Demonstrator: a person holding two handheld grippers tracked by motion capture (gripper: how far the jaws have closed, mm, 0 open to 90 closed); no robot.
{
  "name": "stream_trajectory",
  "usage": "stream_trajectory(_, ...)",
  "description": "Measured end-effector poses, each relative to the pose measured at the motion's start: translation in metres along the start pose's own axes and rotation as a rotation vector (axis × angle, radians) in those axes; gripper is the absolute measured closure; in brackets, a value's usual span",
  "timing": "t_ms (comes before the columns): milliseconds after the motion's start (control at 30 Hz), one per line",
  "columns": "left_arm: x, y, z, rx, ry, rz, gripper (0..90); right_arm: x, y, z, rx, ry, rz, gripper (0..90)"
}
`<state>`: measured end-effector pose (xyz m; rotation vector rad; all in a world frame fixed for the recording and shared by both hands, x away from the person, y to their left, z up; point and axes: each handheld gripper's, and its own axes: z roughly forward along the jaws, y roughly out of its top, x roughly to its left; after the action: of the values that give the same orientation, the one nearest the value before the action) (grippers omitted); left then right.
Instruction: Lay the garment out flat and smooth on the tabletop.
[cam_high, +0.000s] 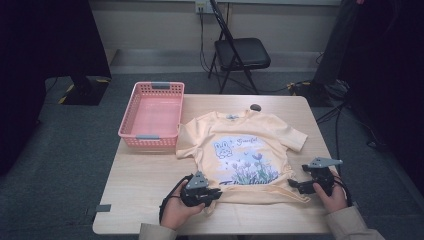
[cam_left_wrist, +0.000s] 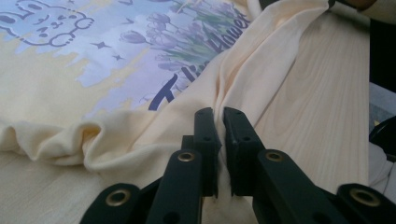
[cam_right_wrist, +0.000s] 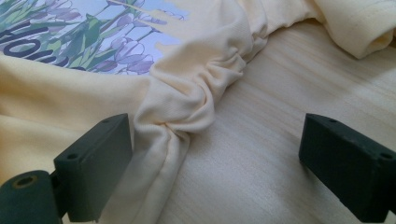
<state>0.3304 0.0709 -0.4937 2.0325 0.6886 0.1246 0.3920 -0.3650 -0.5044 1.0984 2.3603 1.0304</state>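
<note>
1. High view: a pale yellow T-shirt (cam_high: 245, 155) lies flat, print side up, on the wooden table (cam_high: 145, 195), its collar towards the far edge. A pink basket (cam_high: 152, 116) stands just beside its left sleeve. The left gripper (cam_high: 212, 194) sits at the shirt's near left hem corner, and the right gripper (cam_high: 295, 185) sits at the near right hem corner; a hand holds each.

2. Left gripper view: the left gripper (cam_left_wrist: 218, 122) has its black jaws pinched together on a fold of the T-shirt (cam_left_wrist: 116, 84) hem, the cloth pressed between the pads. Fabric bunches to the left of the jaws.

3. Right gripper view: the right gripper (cam_right_wrist: 215, 154) stands with its jaws wide apart. The gathered side seam of the T-shirt (cam_right_wrist: 187, 98) lies against the left jaw; the other jaw rests over bare table (cam_right_wrist: 271, 116).
</note>
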Motion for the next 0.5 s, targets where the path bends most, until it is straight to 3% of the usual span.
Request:
stream_trajectory(233, -0.005, -0.004, -0.008, -0.014, -0.015, -0.005, 85.5, 0.000, 0.000, 0.000, 0.000, 0.002, 0.000, 8.4)
stream_trajectory(500, -0.016, -0.012, -0.015, 0.012, -0.042, 0.008, 85.2, 0.000, 0.000, 0.000, 0.001, 0.003, -0.002, 8.4)
